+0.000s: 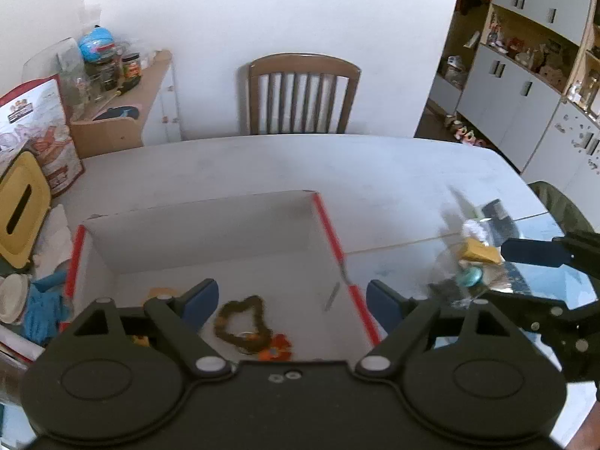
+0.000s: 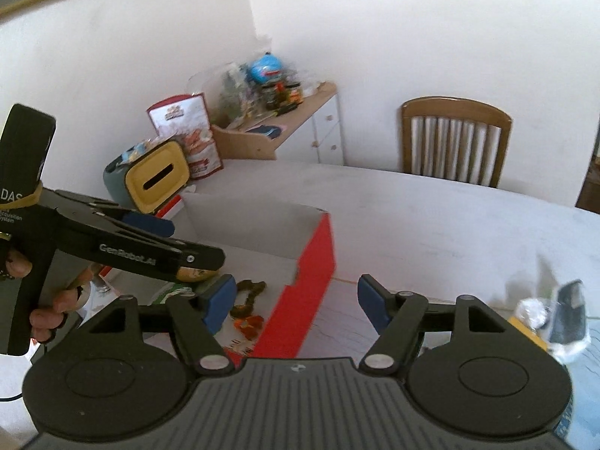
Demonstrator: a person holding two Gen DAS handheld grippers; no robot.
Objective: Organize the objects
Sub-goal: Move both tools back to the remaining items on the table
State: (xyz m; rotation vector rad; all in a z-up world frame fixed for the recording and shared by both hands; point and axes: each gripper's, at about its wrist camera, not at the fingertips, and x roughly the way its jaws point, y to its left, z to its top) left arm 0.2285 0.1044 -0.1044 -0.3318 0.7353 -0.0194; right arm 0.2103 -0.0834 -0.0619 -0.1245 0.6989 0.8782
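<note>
Left gripper (image 1: 291, 298) hovers over the open white cardboard box with red edges (image 1: 330, 225), jaws spread wide, nothing between the blue pads (image 1: 204, 296). One pad sits over the box interior, the other outside its right wall. The same gripper shows in the right wrist view (image 2: 157, 238), held by a hand (image 2: 41, 300) at the left edge, above the box's near-left side.

Inside the box, on its floor: a brown beaded loop necklace (image 1: 240, 318), an orange flower-shaped piece (image 1: 277, 347) touching the loop's lower right, a small thin grey stick (image 1: 332, 296) near the right wall, and something yellow-orange (image 1: 159, 294) partly hidden behind the left finger; cannot tell what it is.

Right gripper (image 2: 296, 302) has jaws spread, empty, pointing over the box's red side wall (image 2: 311, 285) and the white table (image 2: 431, 225). In the left wrist view it is at the right edge (image 1: 532, 251), just beside a clear glass bowl (image 1: 468, 273) on the table, right of the box and apart from it. The bowl holds a yellow block (image 1: 482, 253), a teal round thing (image 1: 470, 277), crumpled foil (image 1: 474, 228) and a dark grey object (image 1: 498, 213); all blurred.

A yellow-lidded container with a slot (image 1: 20, 213) and blue gloves (image 1: 41, 307) lie left of the box. Brown wooden chair (image 1: 300, 97) stands at the table's far side.
</note>
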